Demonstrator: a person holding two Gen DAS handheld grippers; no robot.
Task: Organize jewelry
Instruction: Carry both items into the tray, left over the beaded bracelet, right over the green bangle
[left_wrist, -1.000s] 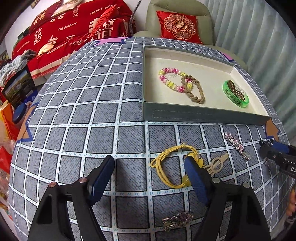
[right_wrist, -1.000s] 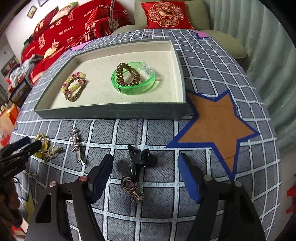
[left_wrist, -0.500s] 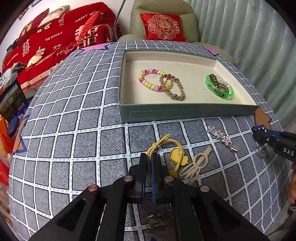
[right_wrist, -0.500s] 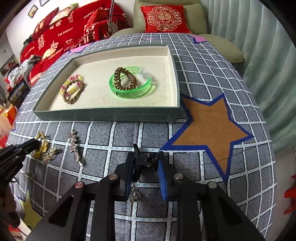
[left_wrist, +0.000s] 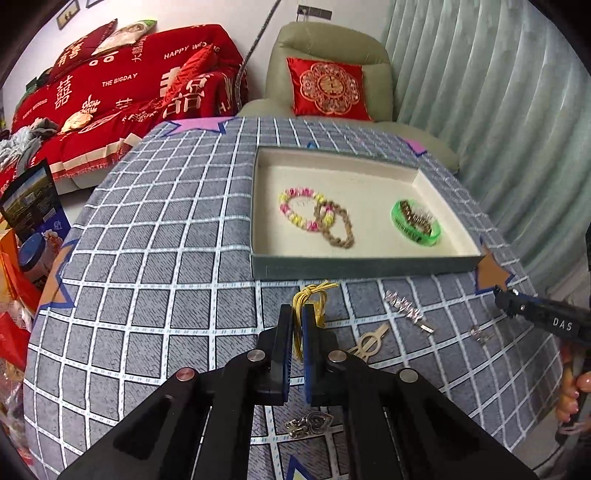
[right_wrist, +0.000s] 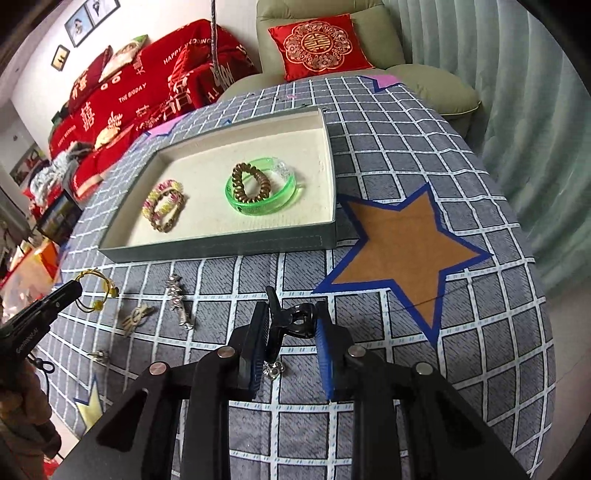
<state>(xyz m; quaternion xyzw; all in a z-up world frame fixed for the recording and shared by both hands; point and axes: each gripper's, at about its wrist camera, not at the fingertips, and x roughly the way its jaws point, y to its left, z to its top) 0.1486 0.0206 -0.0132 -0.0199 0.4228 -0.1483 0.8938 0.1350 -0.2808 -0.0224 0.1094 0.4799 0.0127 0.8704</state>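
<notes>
My left gripper (left_wrist: 297, 314) is shut on a yellow cord bracelet (left_wrist: 312, 297) and holds it raised above the table, in front of the grey tray (left_wrist: 354, 266). In the right wrist view the bracelet (right_wrist: 96, 290) hangs from the left gripper (right_wrist: 72, 290). My right gripper (right_wrist: 291, 317) is shut on a black hair claw clip (right_wrist: 293, 321), lifted off the cloth. The tray (right_wrist: 221, 248) holds a pink-yellow bead bracelet (left_wrist: 299, 212), a brown braided band (left_wrist: 338, 229) and a green bangle (left_wrist: 415, 227) with a coil tie inside.
On the checked cloth lie a beige hair clip (left_wrist: 369, 341), a rhinestone barrette (left_wrist: 406, 312), a silver heart brooch (left_wrist: 310, 424) and a small silver piece (right_wrist: 273, 369). An orange star patch (right_wrist: 402, 243) lies right of the tray. An armchair and a red sofa stand behind the table.
Both grippers closed from open, the left on the yellow bracelet, the right on the black claw clip. Both have since risen off the cloth with them.
</notes>
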